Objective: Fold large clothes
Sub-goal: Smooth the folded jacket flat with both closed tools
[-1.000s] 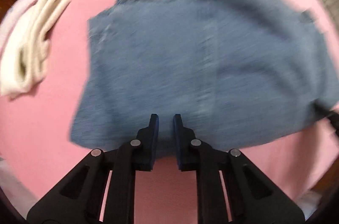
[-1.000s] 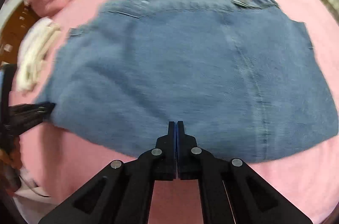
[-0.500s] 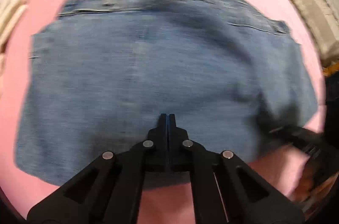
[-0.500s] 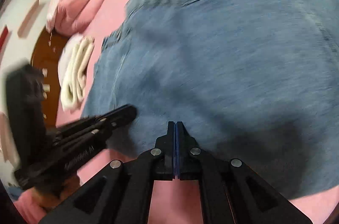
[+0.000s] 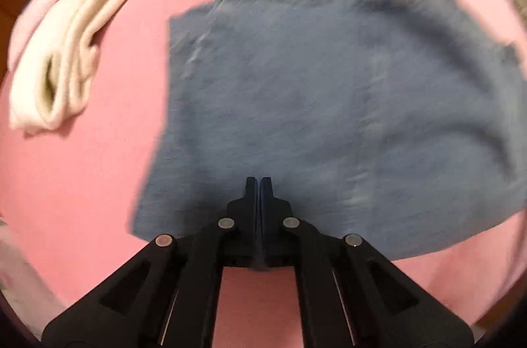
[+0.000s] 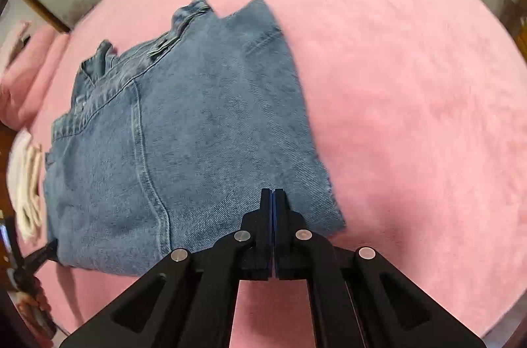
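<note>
Both grippers hang steeply over the pink bed cover [image 6: 411, 84], where the folded jeans [image 6: 197, 134] lie flat as a broad block, waistband at the far edge and near fold edge just under the fingertips. Right gripper [image 6: 272, 193] sits over the near right corner, left gripper [image 5: 258, 181] over the near left edge, each with jaws pressed together on nothing.

Black plastic left gripper [image 5: 258, 180], right gripper [image 6: 272, 191], silver pivot screws, blue-lined jaws
</note>
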`<state>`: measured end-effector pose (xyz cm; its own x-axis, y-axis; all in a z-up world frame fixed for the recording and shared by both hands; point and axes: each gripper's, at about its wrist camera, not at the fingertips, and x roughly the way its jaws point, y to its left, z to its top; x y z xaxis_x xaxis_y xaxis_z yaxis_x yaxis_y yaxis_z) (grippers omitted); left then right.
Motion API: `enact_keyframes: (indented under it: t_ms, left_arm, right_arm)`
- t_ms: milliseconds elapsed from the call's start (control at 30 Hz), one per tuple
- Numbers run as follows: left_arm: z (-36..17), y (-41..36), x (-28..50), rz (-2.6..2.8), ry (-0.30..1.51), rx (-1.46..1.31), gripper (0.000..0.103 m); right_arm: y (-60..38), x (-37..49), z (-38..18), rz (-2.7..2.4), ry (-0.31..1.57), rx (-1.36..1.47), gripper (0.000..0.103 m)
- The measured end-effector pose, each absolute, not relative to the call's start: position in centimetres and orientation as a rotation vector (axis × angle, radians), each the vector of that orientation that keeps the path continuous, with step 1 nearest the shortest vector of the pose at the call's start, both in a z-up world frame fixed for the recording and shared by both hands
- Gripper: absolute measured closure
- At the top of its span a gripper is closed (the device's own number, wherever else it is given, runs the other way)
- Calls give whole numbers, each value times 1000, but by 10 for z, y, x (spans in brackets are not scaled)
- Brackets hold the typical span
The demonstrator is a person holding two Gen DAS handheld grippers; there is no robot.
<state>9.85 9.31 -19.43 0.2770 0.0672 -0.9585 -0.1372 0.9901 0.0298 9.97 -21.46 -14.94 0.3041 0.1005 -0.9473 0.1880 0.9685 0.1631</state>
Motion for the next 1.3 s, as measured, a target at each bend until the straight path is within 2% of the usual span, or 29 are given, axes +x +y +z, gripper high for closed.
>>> enact_keyframes:
  t_ms: [133,267,400,633,800,933,1167,1300]
  left_arm:
    - [-170,44,115,-106,1225,-133,103]
    - [-181,2,142,-224,1233,-97,103]
    - [-202,0,194,-183,1224,-75,103]
    - [-222,6,264,-102,1186,-127,103]
    - [-231,17,270,-93,1168,-196,102]
    - [-231,28,261,-42,1142,-171,102]
    - [-231,26,264,-19,1141,-127,102]
    - [-224,43,257,65,1131,-24,102]
  right_arm:
    - [-139,110,-138,309,1187,325,103]
    - [-66,124,-180,572,1283,423,103]
    - [-33,160,-208,586,1261,409,103]
    - [-41,256,-234,546,1231,446,103]
    - [-24,271,-242,602,1197,360,103]
    - [-50,277,-244,506,1179,551,103]
    - [-69,282,-242,446,1160,352,103]
    - [-134,289,-238,167,1090,266,103]
